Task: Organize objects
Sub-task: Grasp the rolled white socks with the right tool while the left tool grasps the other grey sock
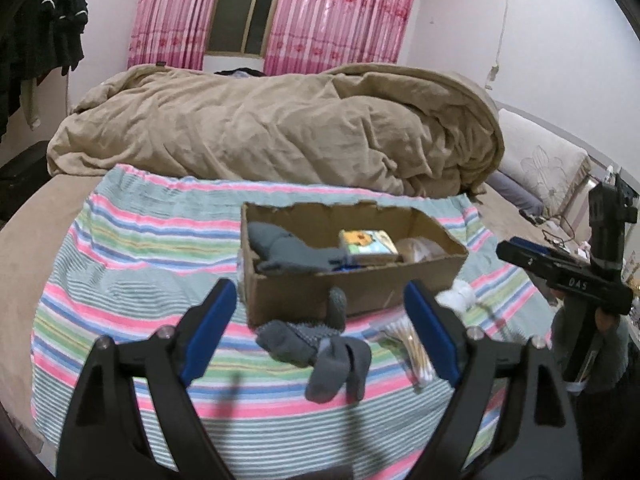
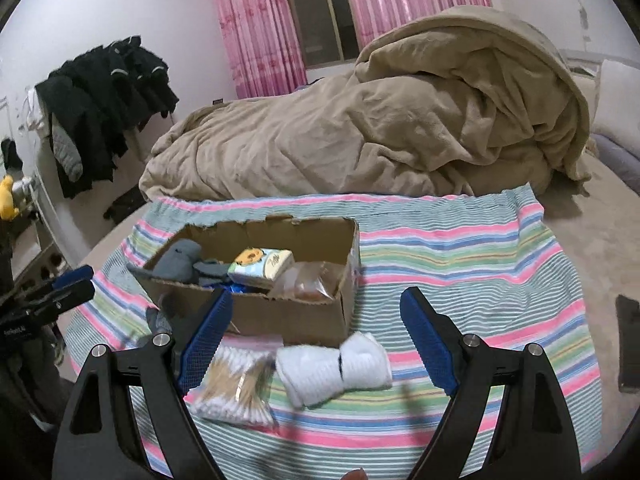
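An open cardboard box (image 1: 352, 288) (image 2: 280, 312) sits on a striped cloth (image 1: 132, 248) (image 2: 460, 256) on the bed. It holds grey socks (image 1: 288, 252) (image 2: 180, 262), a tissue pack (image 1: 368, 246) (image 2: 260, 266) and a clear bag (image 2: 312, 280). In front of it lie a grey sock pair (image 1: 320, 344), a bag of cotton swabs (image 2: 236, 380) (image 1: 408, 348) and a rolled white sock pair (image 2: 336, 364) (image 1: 460, 296). My left gripper (image 1: 320, 332) is open above the grey pair. My right gripper (image 2: 320, 340) (image 1: 560, 276) is open above the white socks.
A crumpled beige duvet (image 1: 280, 128) (image 2: 400, 128) lies behind the cloth. Pillows (image 1: 540, 160) are at the right. Dark clothes (image 2: 104, 108) hang at the left wall. A dark phone (image 2: 630, 344) lies on the bed at the right. Pink curtains (image 1: 336, 12) cover the window.
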Action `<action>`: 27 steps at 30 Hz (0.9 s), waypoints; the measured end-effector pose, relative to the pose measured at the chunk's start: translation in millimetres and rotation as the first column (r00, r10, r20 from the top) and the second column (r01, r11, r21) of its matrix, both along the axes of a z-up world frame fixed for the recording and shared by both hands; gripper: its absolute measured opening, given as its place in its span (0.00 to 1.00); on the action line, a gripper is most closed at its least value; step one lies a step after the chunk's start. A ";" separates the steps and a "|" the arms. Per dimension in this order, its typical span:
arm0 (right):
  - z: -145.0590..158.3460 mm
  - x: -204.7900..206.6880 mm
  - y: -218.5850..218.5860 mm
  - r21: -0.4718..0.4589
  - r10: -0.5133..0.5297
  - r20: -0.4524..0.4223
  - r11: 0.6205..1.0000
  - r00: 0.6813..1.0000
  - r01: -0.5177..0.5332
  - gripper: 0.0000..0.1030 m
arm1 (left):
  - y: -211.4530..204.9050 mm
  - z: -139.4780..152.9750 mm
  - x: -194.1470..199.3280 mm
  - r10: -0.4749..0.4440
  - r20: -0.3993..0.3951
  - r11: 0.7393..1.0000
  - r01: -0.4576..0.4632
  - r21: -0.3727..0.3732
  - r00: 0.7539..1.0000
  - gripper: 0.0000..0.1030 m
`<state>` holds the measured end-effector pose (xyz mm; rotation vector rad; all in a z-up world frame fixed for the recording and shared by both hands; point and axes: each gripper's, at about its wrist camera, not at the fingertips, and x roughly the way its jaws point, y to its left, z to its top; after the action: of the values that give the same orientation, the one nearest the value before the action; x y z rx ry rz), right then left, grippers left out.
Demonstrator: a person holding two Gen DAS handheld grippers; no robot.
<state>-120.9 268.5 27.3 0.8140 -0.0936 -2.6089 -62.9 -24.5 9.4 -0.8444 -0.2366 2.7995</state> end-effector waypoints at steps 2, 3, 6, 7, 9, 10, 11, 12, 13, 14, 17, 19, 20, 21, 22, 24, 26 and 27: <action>-4.8 0.3 0.6 0.010 0.001 0.004 1.000 1.000 -0.002 0.86 | 3.8 -7.7 -1.9 0.001 0.022 1.000 0.000 -0.010 1.000 0.87; -7.0 0.3 1.4 0.011 0.001 0.008 1.000 1.000 -0.001 0.87 | 5.0 -11.3 -3.1 0.000 0.032 1.000 0.001 -0.015 0.999 0.87; -13.0 -0.2 3.7 0.016 -0.002 0.019 1.000 1.000 0.002 0.92 | 8.6 -25.6 -7.8 0.003 0.069 0.999 -0.001 -0.035 0.998 0.88; -14.9 -0.1 3.8 0.019 -0.003 0.022 1.000 1.000 0.002 0.92 | 9.9 -31.7 -10.1 0.003 0.091 0.999 0.000 -0.038 0.996 0.88; -19.5 -1.5 2.9 0.032 -0.003 0.031 0.999 1.000 0.003 0.92 | 11.5 -39.3 -12.8 -0.006 0.112 0.999 0.010 -0.037 0.994 0.88; -21.9 -2.2 1.7 0.040 -0.003 0.037 0.999 0.999 0.001 0.92 | 13.4 -44.2 -14.6 -0.003 0.125 0.999 0.009 -0.048 0.992 0.88; -24.6 -2.6 0.1 0.048 -0.002 0.043 0.999 0.999 0.000 0.92 | 14.4 -46.8 -14.9 -0.002 0.131 0.999 0.009 -0.052 0.991 0.88; -26.4 -2.8 -0.8 0.054 -0.003 0.043 0.999 0.999 0.000 0.92 | 15.1 -49.4 -15.3 -0.004 0.135 0.999 0.012 -0.052 0.991 0.88; -28.5 -2.9 -2.1 0.063 -0.003 0.041 0.998 0.999 0.000 0.92 | 16.7 -52.0 -16.3 -0.006 0.138 0.998 0.014 -0.056 0.990 0.88; -31.1 -3.3 -4.1 0.078 -0.004 0.043 0.997 0.999 0.000 0.92 | 17.7 -54.1 -17.0 -0.004 0.142 0.998 0.013 -0.061 0.990 0.88; -38.2 -5.6 -7.9 0.099 0.002 0.056 0.995 0.998 -0.008 0.92 | 19.7 -58.2 -18.4 -0.013 0.146 0.998 0.021 -0.057 0.989 0.88; -44.2 -7.9 -9.8 0.113 0.002 0.076 0.993 0.997 -0.011 0.92 | 22.5 -62.1 -20.8 -0.016 0.153 0.997 0.026 -0.067 0.988 0.88; -47.1 -8.9 -10.8 0.118 0.004 0.087 0.993 0.996 -0.014 0.92 | 24.0 -63.6 -22.0 -0.021 0.156 0.997 0.032 -0.067 0.988 0.88; -49.5 -9.6 -11.5 0.120 0.008 0.094 0.993 0.996 -0.019 0.92 | 25.5 -65.4 -23.1 -0.027 0.157 0.997 0.038 -0.070 0.987 0.88; -52.3 -10.0 -12.6 0.126 0.010 0.099 0.992 0.995 -0.022 0.92 | 27.3 -68.2 -24.5 -0.029 0.160 0.996 0.042 -0.079 0.987 0.88; -58.7 -12.6 -14.7 0.143 0.009 0.117 0.989 0.993 -0.026 0.92 | 31.4 -72.9 -28.1 -0.030 0.181 0.995 0.047 -0.092 0.983 0.88; -64.4 -13.8 -16.6 0.150 0.013 0.133 0.988 0.991 -0.033 0.92 | 36.1 -76.4 -29.8 -0.045 0.182 0.993 0.063 -0.096 0.982 0.88; -67.1 -14.3 -17.6 0.154 0.014 0.140 0.987 0.990 -0.036 0.92 | 38.1 -77.9 -30.7 -0.043 0.186 0.992 0.064 -0.109 0.982 0.88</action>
<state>-135.2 250.9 -39.9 1.0439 0.0826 -2.5584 -93.6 13.6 -68.5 -1.1203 -0.0804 2.7075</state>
